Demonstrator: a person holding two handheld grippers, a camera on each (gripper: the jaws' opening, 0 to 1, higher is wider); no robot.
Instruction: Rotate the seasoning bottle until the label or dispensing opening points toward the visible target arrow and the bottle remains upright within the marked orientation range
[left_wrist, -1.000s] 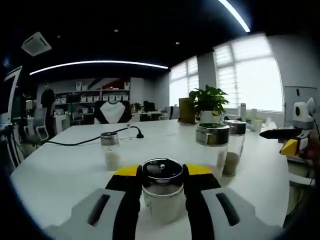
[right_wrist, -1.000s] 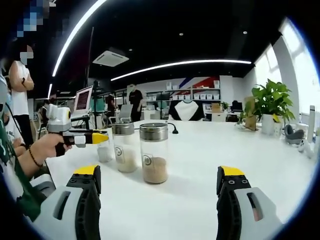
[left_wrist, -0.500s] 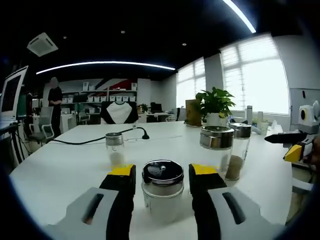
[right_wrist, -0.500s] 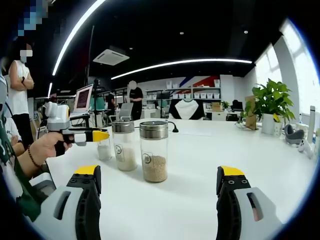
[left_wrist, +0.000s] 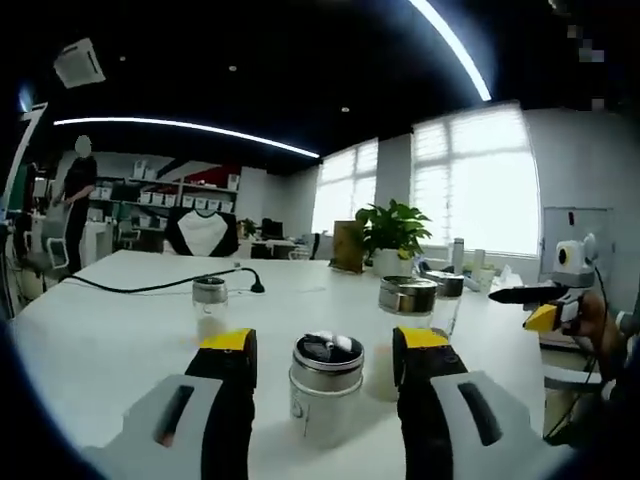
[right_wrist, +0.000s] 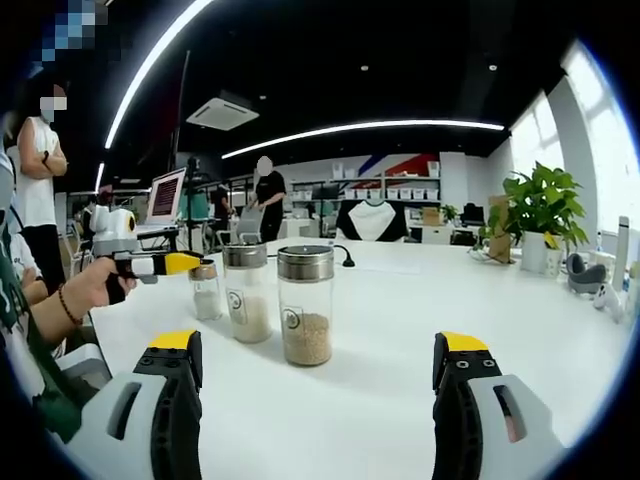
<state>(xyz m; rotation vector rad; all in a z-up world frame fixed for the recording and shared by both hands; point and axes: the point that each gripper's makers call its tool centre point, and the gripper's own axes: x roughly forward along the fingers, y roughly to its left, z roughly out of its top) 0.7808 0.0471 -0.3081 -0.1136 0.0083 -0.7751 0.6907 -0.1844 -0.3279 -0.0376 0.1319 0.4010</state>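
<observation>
Release is what the last second shows: the left gripper (left_wrist: 325, 350) had its black, yellow-tipped jaws pressed on the small clear glass seasoning bottle with the shiny metal cap (left_wrist: 325, 385), and now those jaws stand spread, with a gap on either side of the bottle. The bottle is upright on the smooth white table (left_wrist: 100, 340) between the jaws, close in front of the left gripper view, and it has kept its place and its stance through the opening. I judge this as either the end of one twisting stroke before a regrip or the end of the turn itself; no target arrow or orientation mark is visible to me on the tabletop, so I cannot say whether the opening faces the right way.

The cap is a polished disc with what may be a small flap or shaker opening on top, though the fisheye blur leaves that unsure. The glass wall is cylindrical and slick, so a hard, off-centre pinch could skid or tip it.

In the right gripper view, the right gripper (right_wrist: 320, 375) hangs wide open over bare table, and it hasn't moved. Ahead of it stand two taller clear glass jars with brushed metal lids (right_wrist: 306, 305), each with pale granular filling, just beside one another. Farther off, a black cable (left_wrist: 150, 285) curls across the table and a green leafy plant (right_wrist: 540, 205) sits near the windows.
</observation>
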